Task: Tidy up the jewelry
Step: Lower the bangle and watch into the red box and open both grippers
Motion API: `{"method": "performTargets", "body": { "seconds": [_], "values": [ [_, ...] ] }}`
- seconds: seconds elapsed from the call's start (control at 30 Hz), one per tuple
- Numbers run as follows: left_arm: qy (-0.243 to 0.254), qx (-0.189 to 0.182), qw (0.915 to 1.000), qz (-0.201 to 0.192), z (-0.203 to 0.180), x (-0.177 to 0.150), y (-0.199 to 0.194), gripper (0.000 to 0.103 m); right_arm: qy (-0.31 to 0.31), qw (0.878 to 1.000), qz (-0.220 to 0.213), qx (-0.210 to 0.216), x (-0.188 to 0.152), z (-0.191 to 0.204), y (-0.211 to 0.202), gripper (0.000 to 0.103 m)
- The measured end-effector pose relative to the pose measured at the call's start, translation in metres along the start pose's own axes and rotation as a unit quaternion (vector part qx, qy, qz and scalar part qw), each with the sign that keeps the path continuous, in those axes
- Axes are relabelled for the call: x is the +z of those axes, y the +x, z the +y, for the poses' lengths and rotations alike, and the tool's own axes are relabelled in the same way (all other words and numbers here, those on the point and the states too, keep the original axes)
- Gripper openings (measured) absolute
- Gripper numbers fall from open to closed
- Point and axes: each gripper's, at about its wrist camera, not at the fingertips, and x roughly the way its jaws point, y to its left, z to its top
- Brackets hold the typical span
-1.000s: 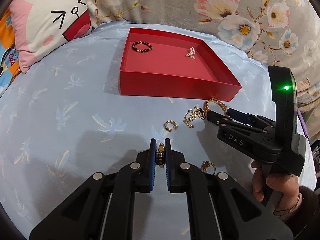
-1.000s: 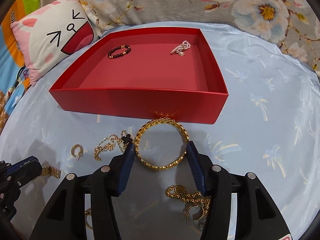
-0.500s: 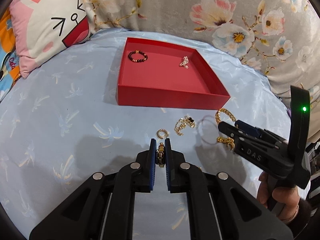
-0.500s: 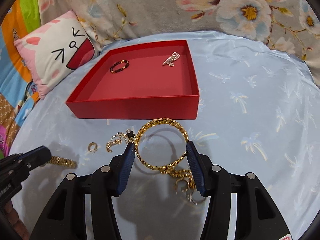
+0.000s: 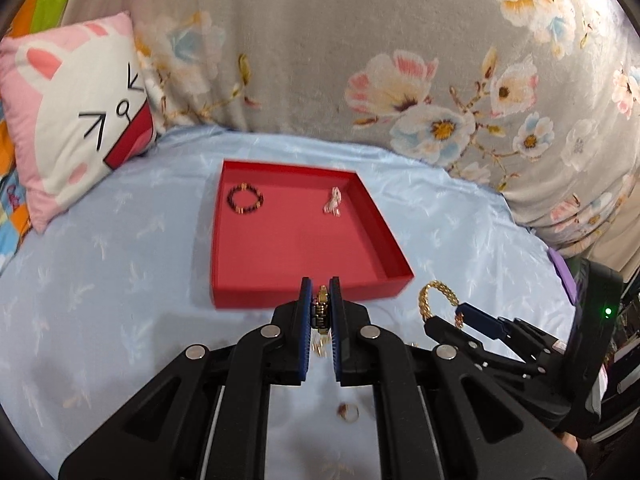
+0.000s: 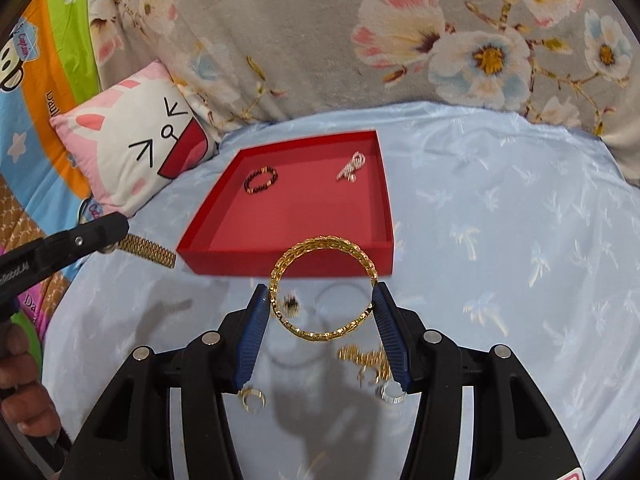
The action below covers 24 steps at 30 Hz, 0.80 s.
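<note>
My left gripper is shut on a flat gold link bracelet, lifted above the blue sheet just short of the red tray. From the right wrist view that gold link bracelet sticks out level from the left gripper's tip. My right gripper is shut on a round gold bangle, its blue pads pressing the ring's two sides, also in the air before the red tray. Inside lie a dark bead bracelet and a pale pearl piece. The gold bangle shows in the left wrist view too.
Loose gold pieces stay on the sheet below the grippers: a chain heap, a small hoop, a silver ring and a ring. A cartoon pillow lies at the back left and a floral blanket rises behind the tray.
Both grippers have risen off the sheet with their pieces and moved toward the tray's near wall. The loose jewelry now lies lower and farther below them.
</note>
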Motion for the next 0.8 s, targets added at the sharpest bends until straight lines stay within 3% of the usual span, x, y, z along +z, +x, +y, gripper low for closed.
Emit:
{"method": "performTargets", "body": {
  "seconds": [0.17, 0.37, 0.63, 0.8],
  "values": [
    [0.004, 0.002, 0.9999, -0.015, 0.006, 0.035, 0.028, 0.007, -0.010, 1.000, -0.016, -0.003, 0.041, 0.001, 0.019, 0.052],
    [-0.018, 0.003, 0.9998, 0.003, 0.029, 0.066, 0.088, 0.007, -0.015, 1.000, 0.011, -0.008, 0.081, 0.006, 0.079, 0.052],
    [-0.034, 0.012, 0.9984, 0.044, 0.053, 0.071, 0.158, 0.008, -0.003, 0.998, 0.067, -0.008, 0.096, 0.003, 0.159, 0.052],
    [-0.050, 0.018, 0.9963, 0.067, 0.067, 0.064, 0.184, 0.008, 0.019, 0.996, 0.090, -0.004, 0.095, -0.004, 0.184, 0.052]
  ]
}}
